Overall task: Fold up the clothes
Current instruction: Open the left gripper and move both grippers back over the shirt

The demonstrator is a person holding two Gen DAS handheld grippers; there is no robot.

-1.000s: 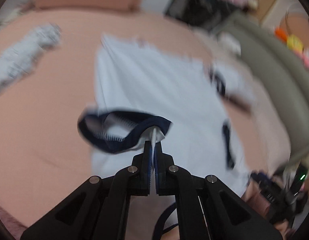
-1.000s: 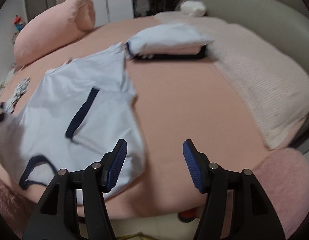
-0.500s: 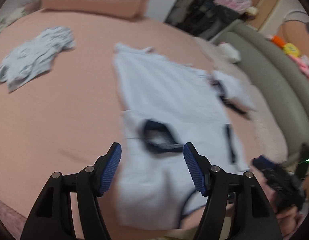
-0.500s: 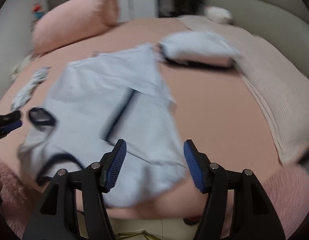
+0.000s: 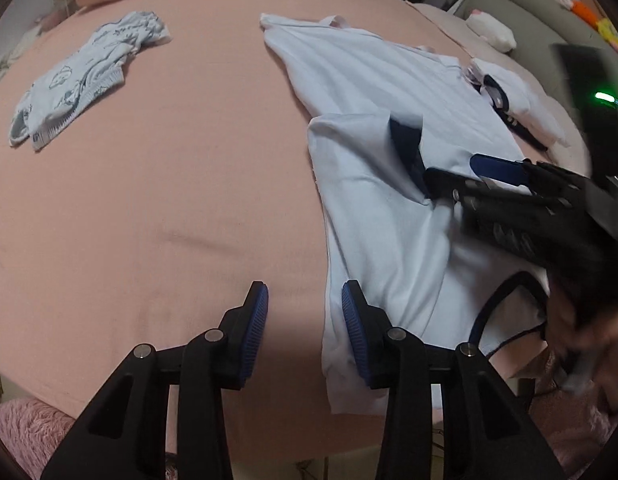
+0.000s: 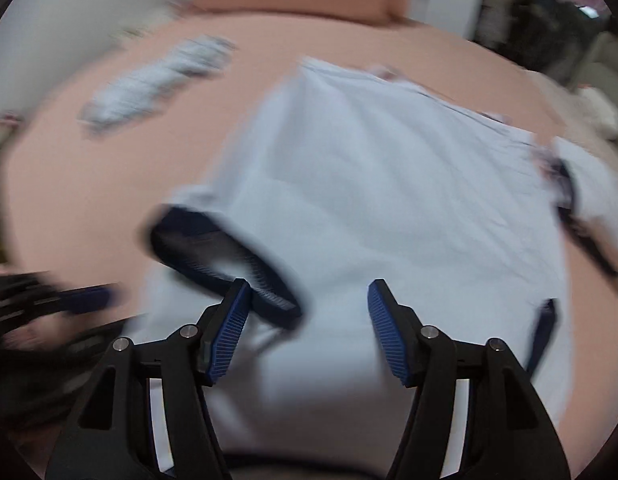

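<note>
A salmon-pink sheeted bed [image 5: 157, 208] carries everything. The pale blue short-sleeved shirt with navy trim [image 5: 373, 208] lies flat toward the bed's near right edge, its long axis running from the near edge toward the far pillow side. A small crumpled printed garment [image 5: 85, 76] sits well apart near the far left edge. The right gripper [image 6: 309, 320] hangs over the shirt's folded navy-cuffed sleeve [image 6: 229, 264], jaws wide, empty, pitched steeply down, and looks nearer that sleeve. The left gripper [image 5: 305, 316] straddles the shirt's left edge, jaws closing, nothing pinched yet.
</note>
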